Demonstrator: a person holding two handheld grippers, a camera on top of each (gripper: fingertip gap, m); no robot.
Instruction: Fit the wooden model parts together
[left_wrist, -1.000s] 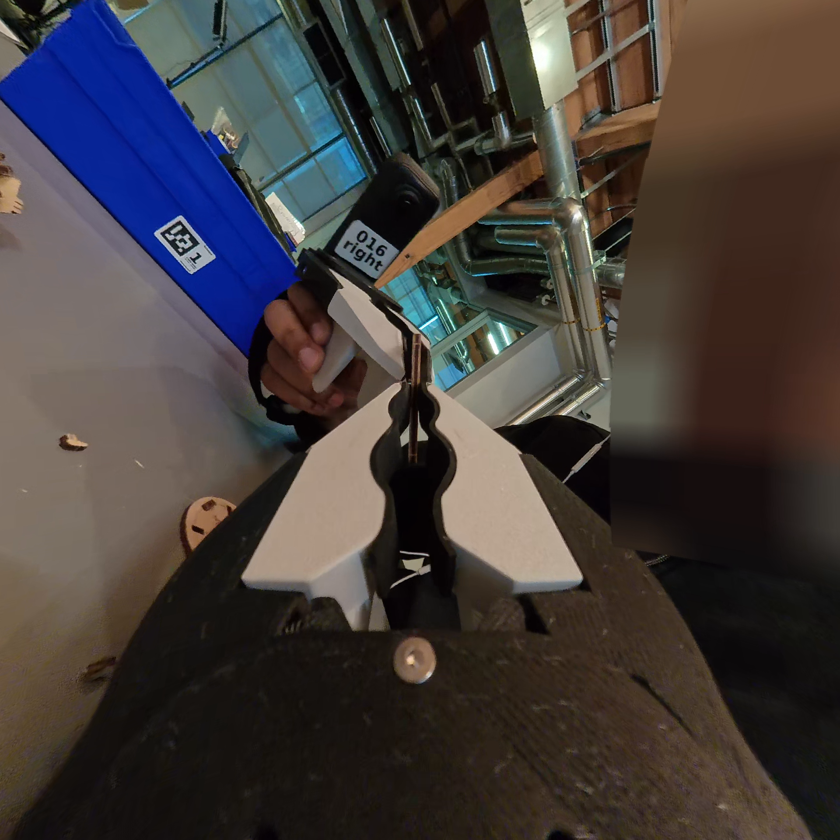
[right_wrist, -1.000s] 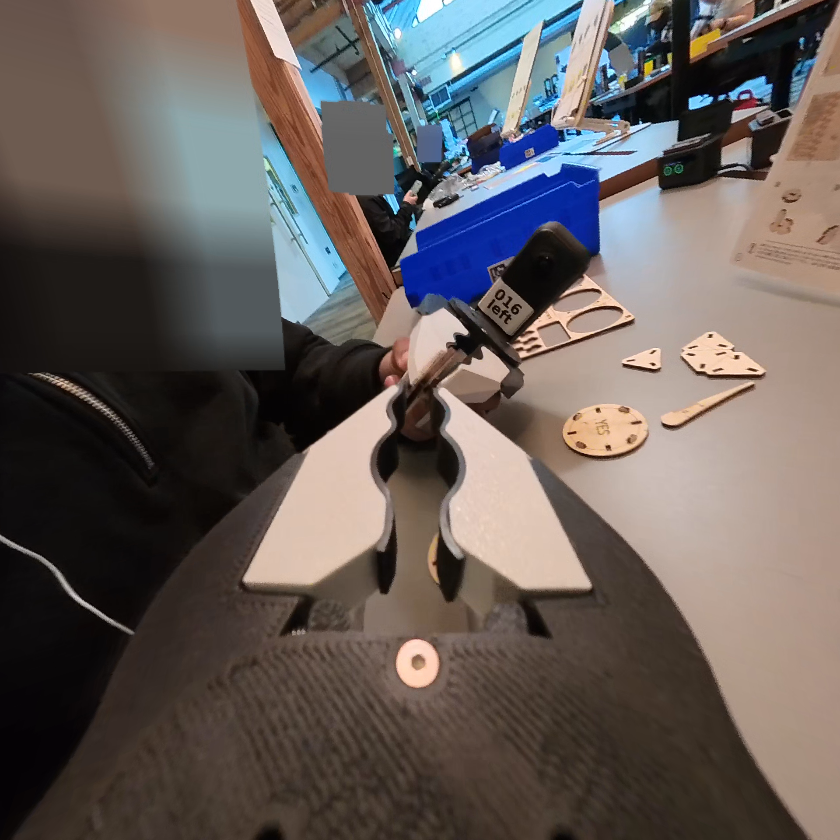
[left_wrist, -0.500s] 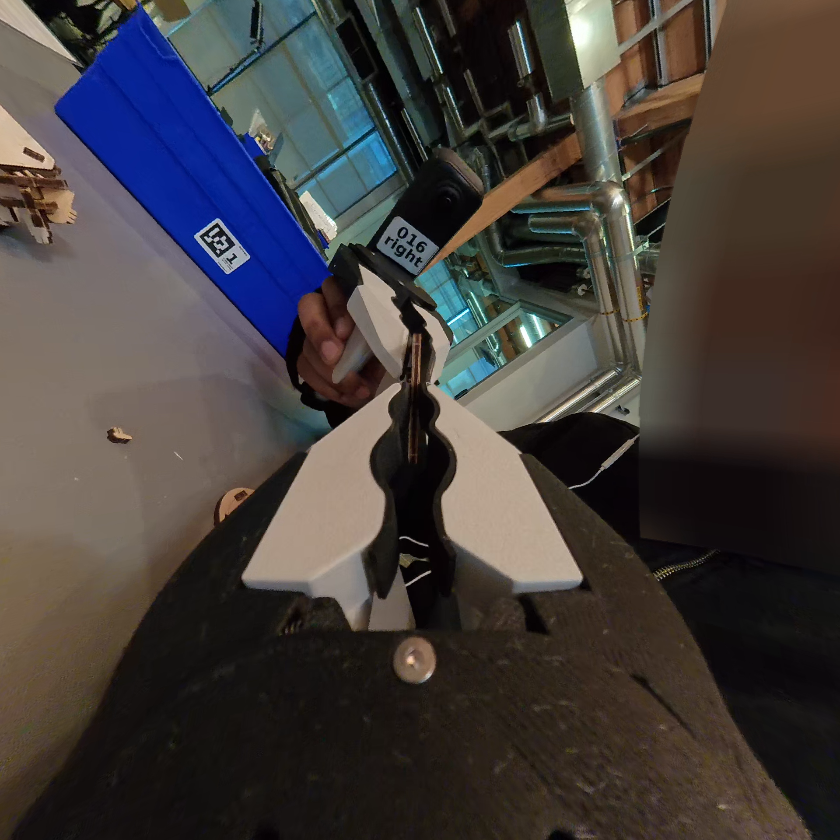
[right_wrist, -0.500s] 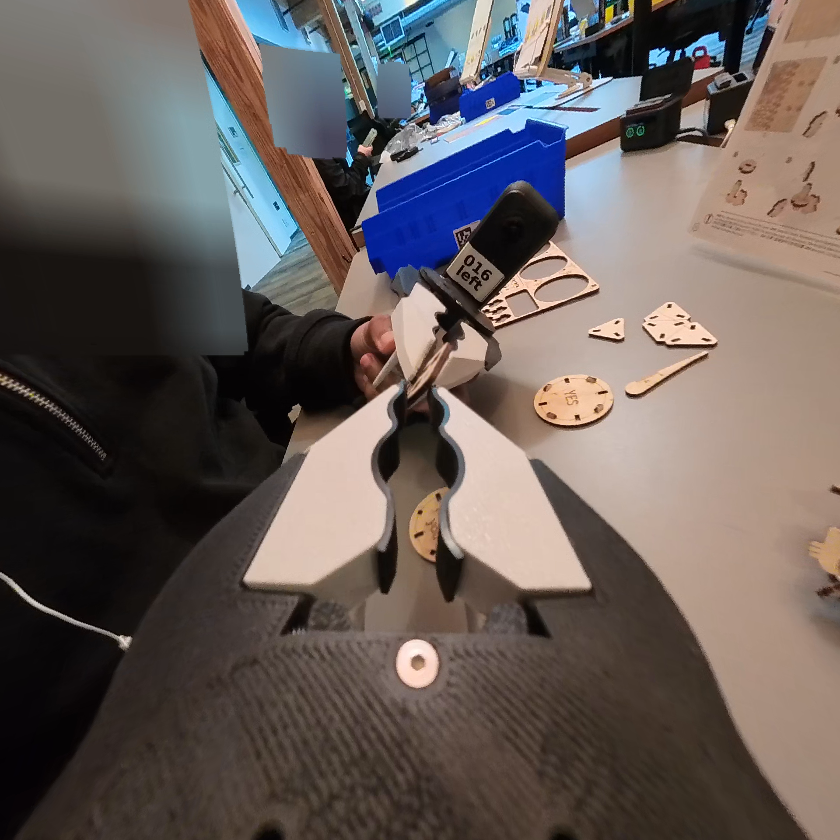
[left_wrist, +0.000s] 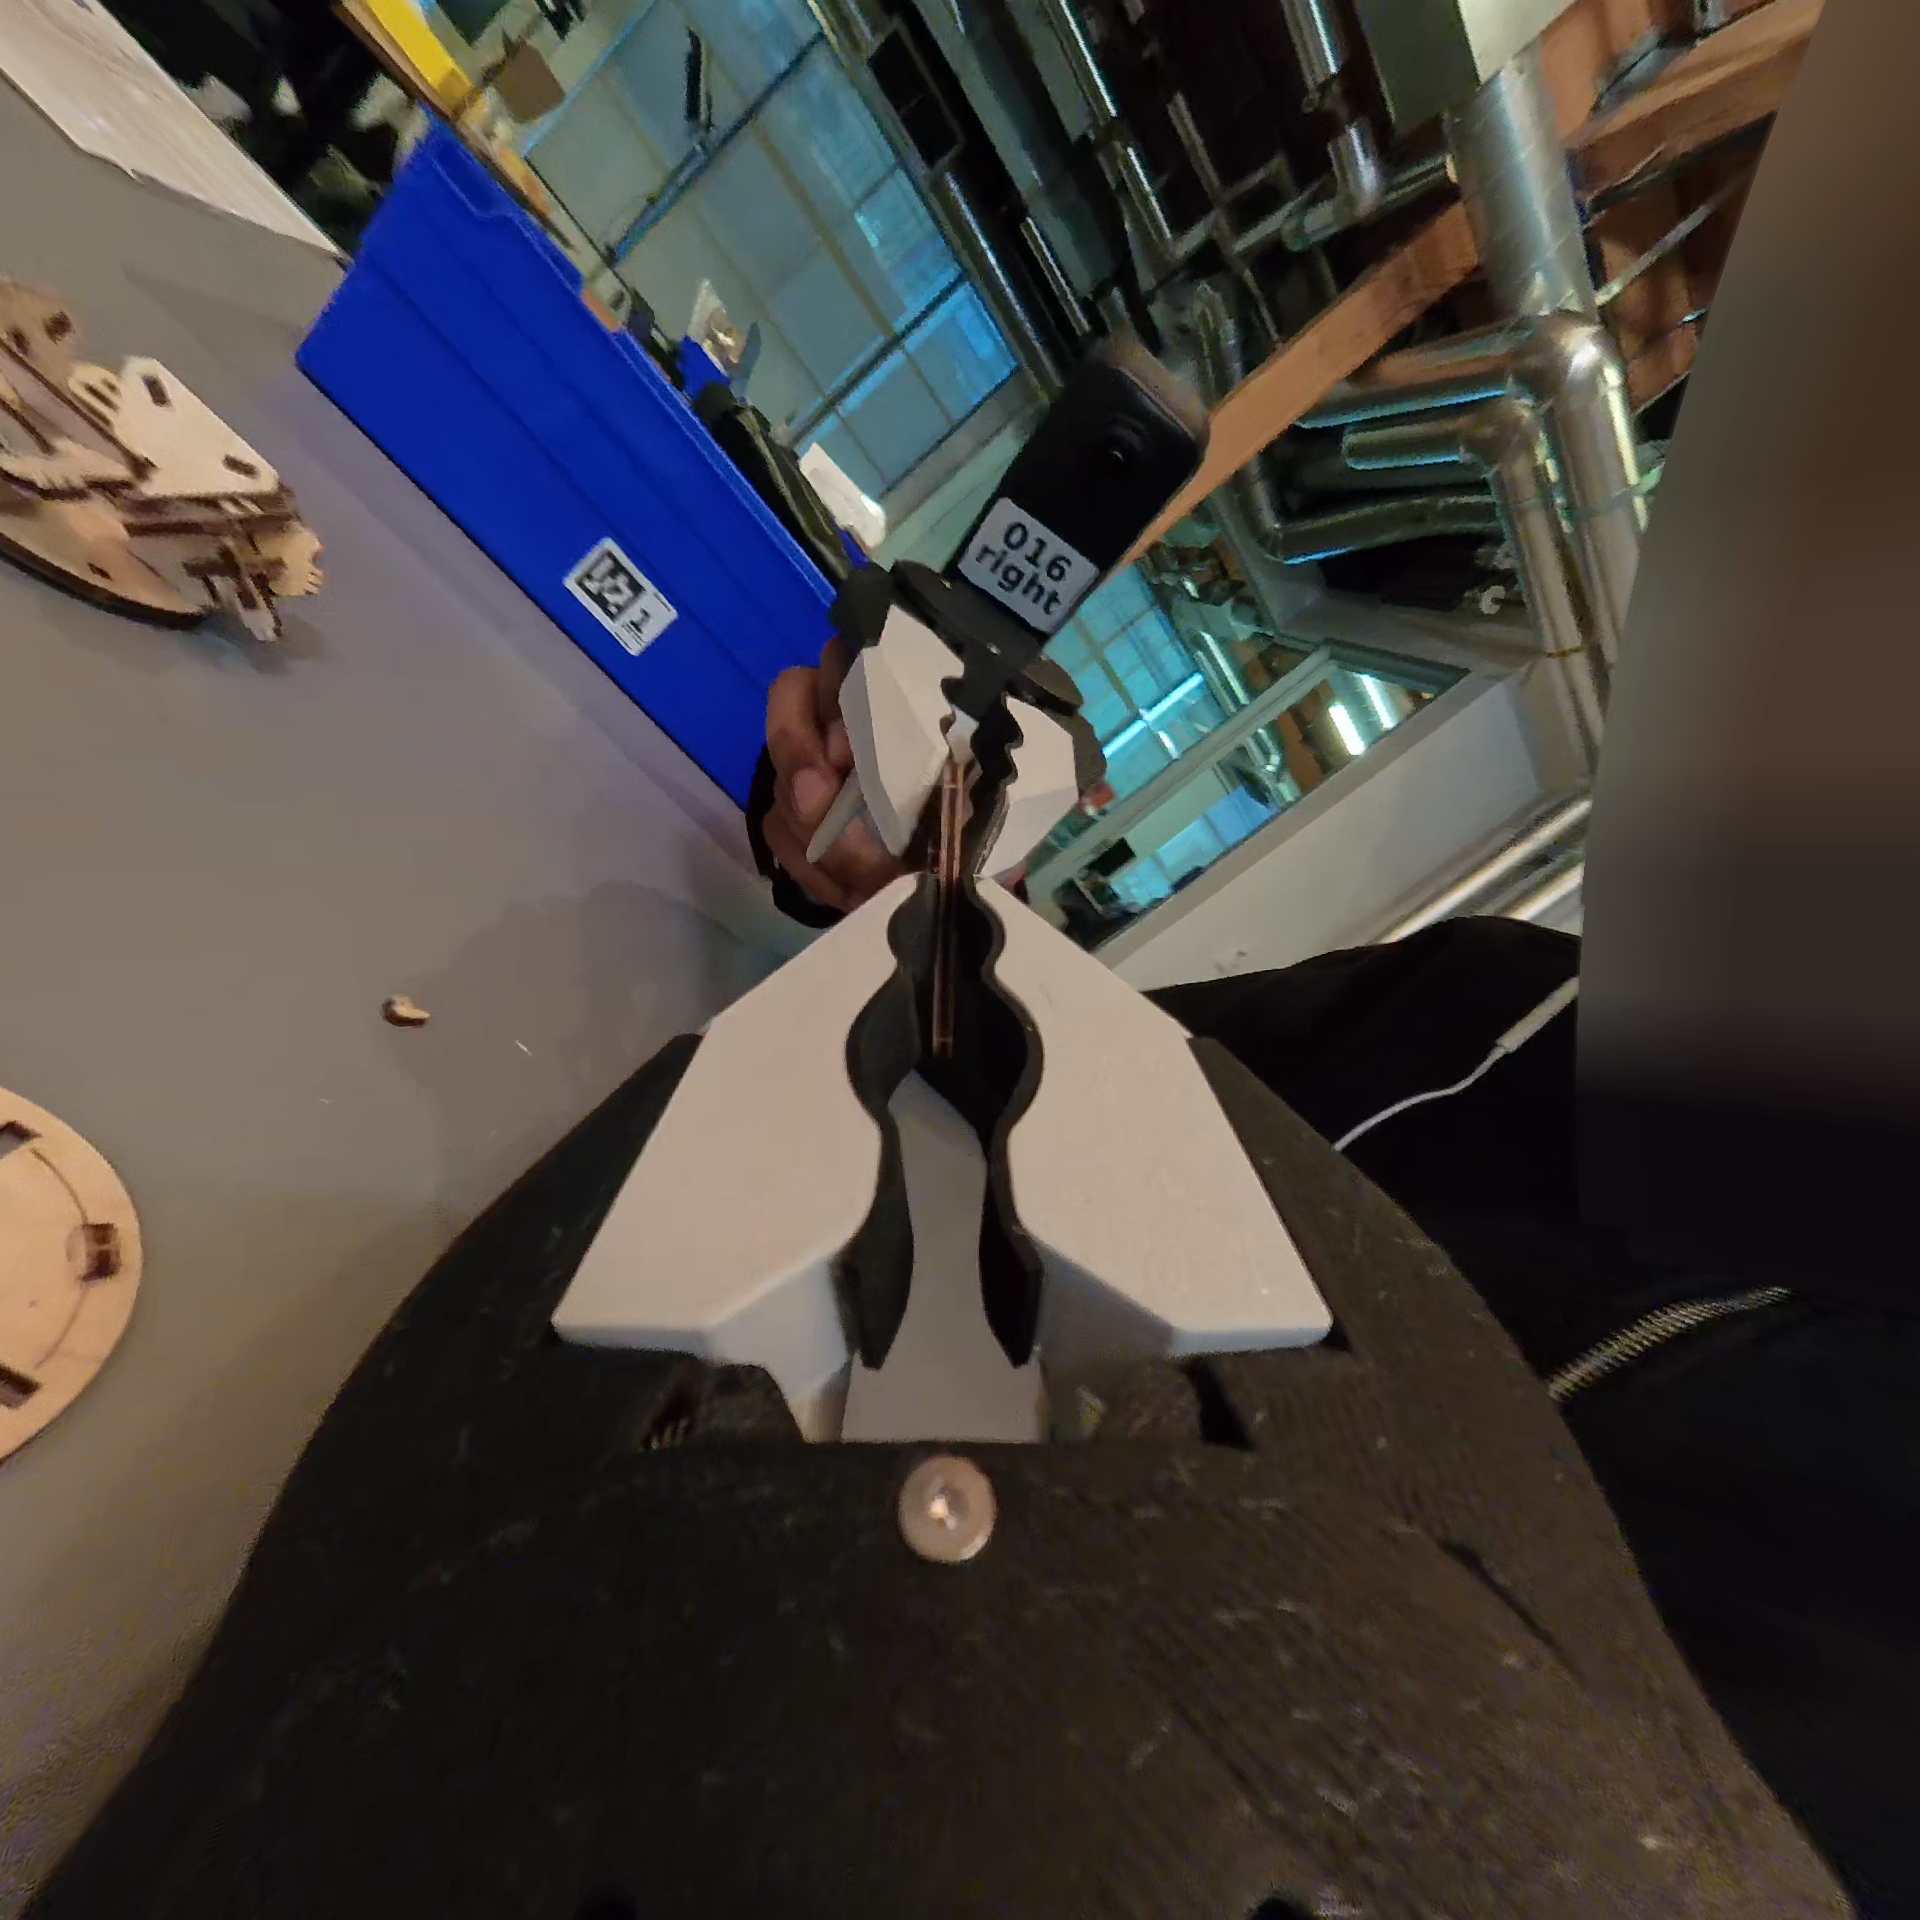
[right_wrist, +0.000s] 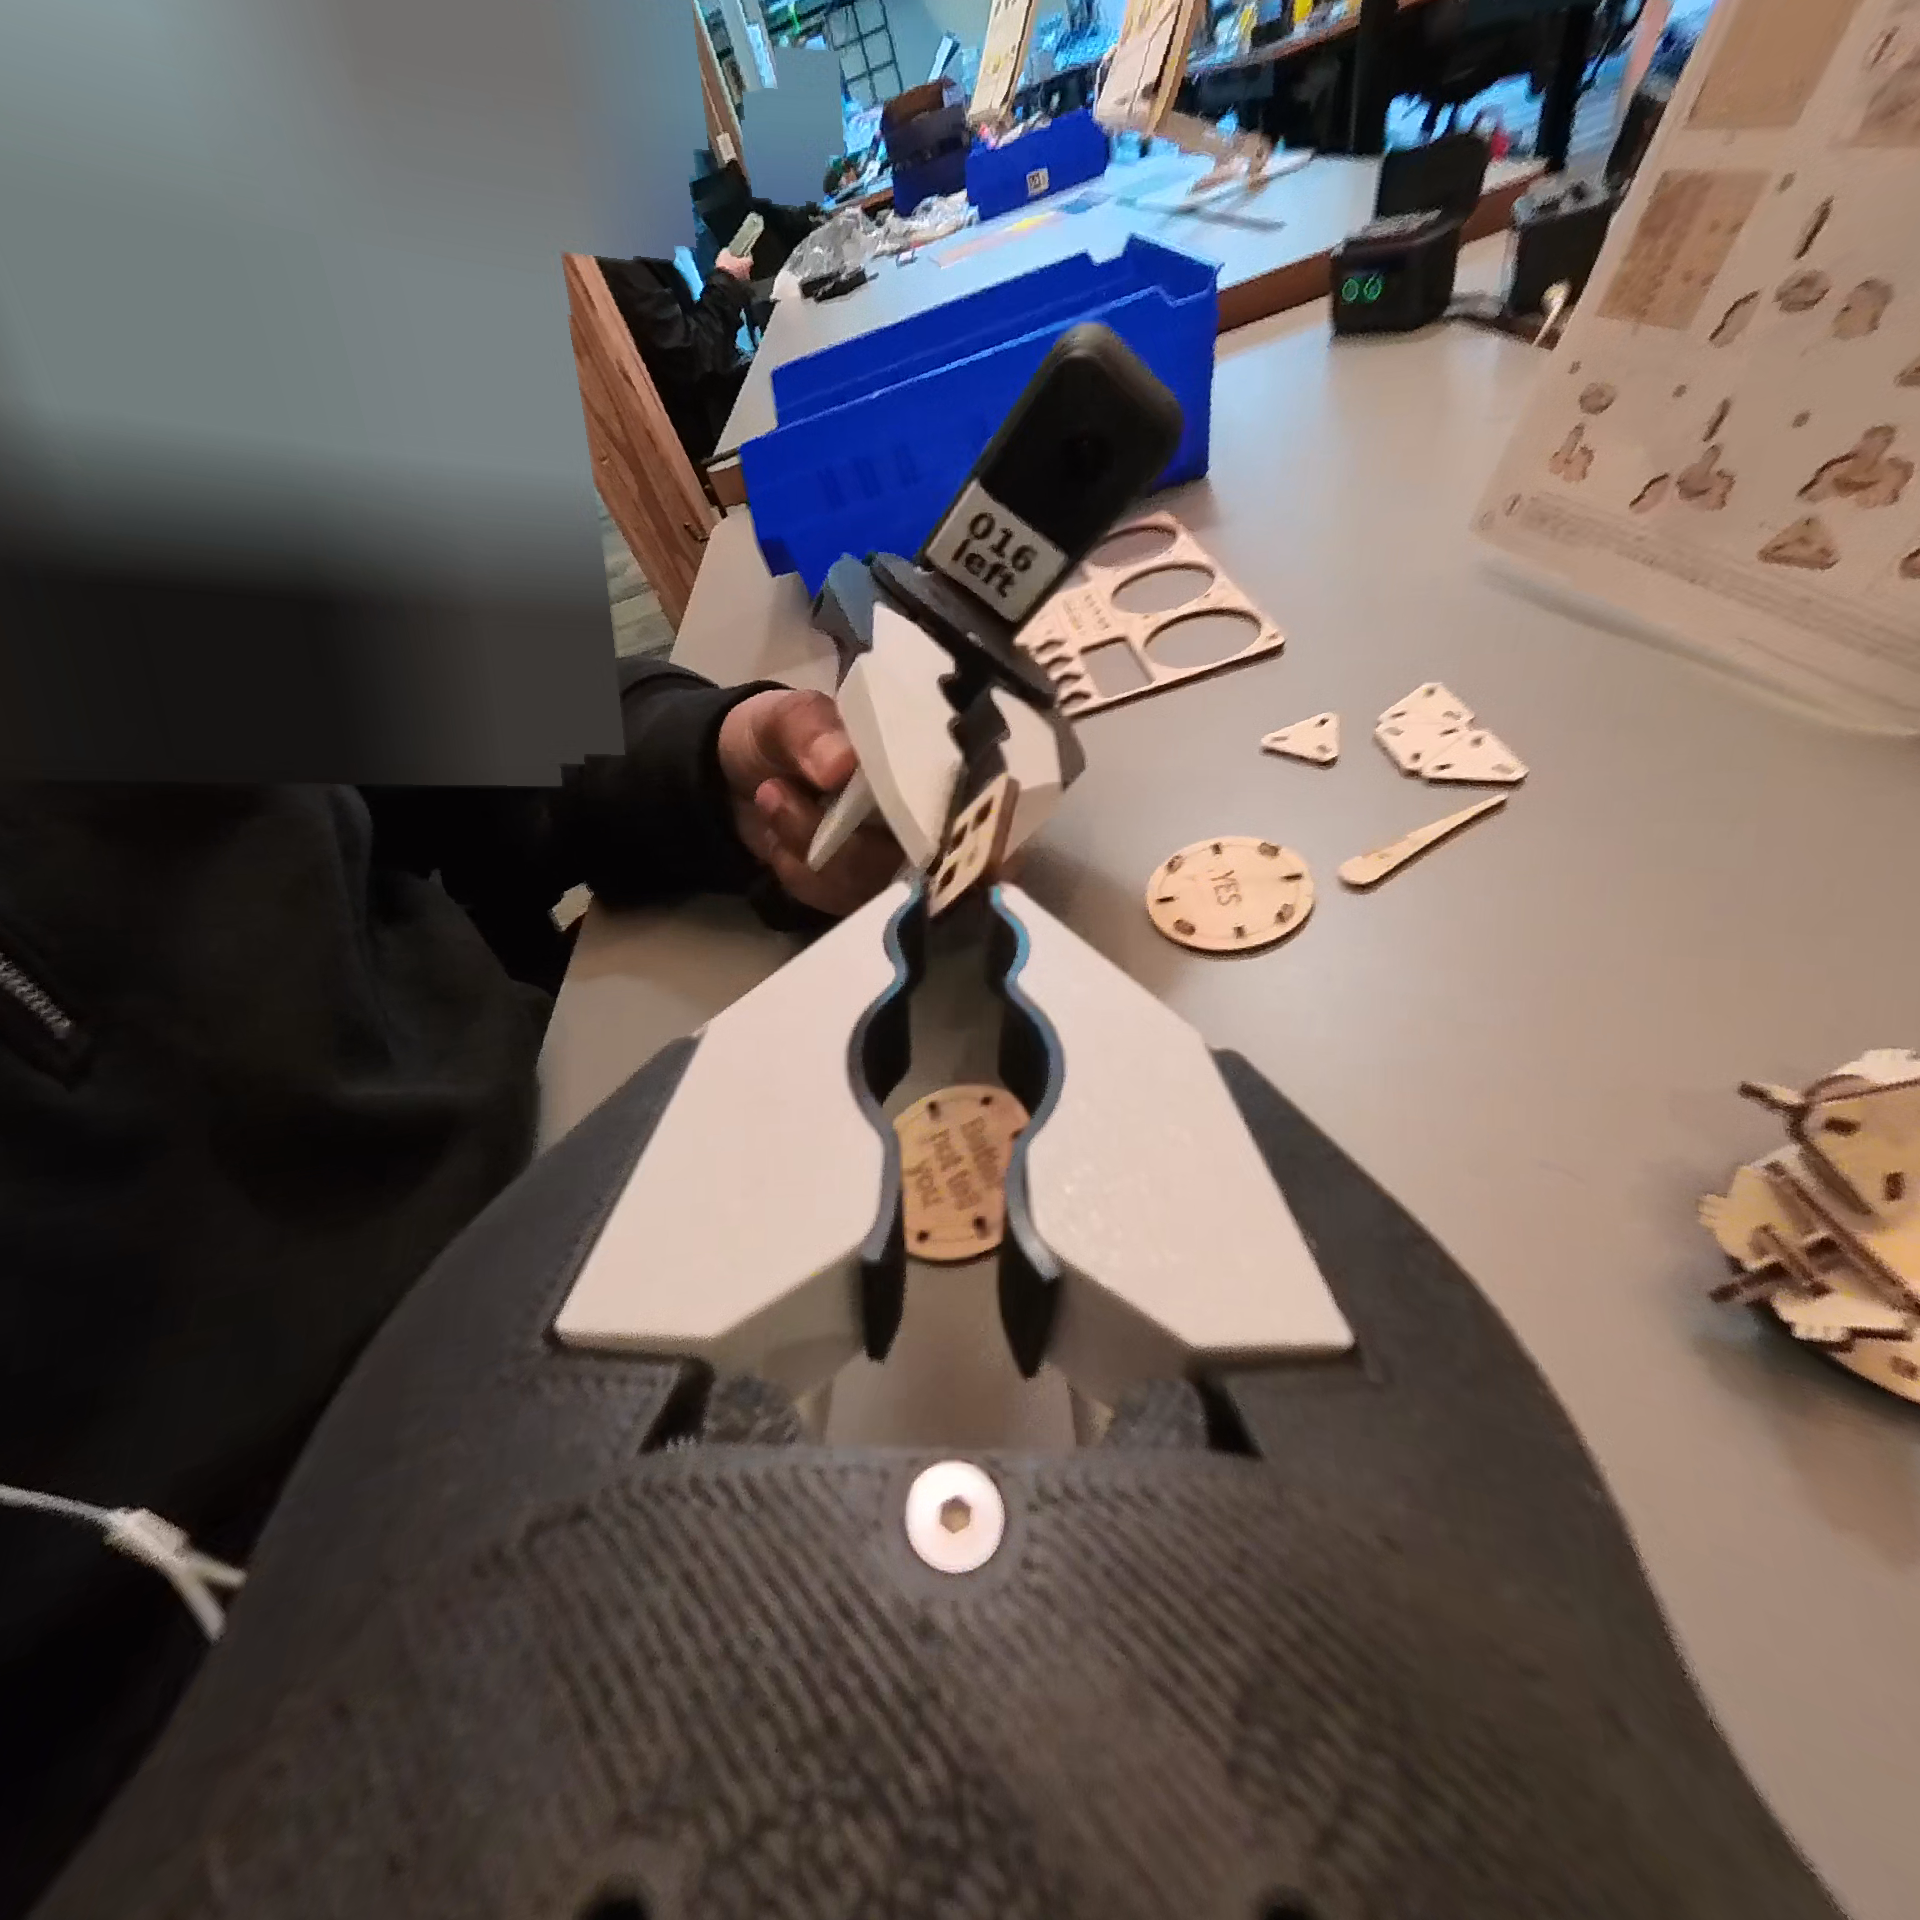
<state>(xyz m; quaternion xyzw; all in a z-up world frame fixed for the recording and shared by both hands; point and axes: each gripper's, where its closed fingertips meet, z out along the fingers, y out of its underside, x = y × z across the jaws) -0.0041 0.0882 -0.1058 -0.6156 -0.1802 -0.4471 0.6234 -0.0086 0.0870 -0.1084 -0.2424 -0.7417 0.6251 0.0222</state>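
Plywood piece (right_wrist: 975, 844) hung over the table (right_wrist: 1455, 1039), clamped edge-on in the left gripper (left_wrist: 943, 891), whose pads pressed its faces. Its free end entered the right gripper (right_wrist: 954, 902) tips; I cannot tell whether they pinched it. Both grippers met tip to tip, probably to share the piece. A disc (right_wrist: 1229, 894) lay nearby.

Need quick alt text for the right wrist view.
Both claws, right and left, grip one small slotted plywood piece above a grey table. A round wooden disc and blue plastic bin lie beyond.
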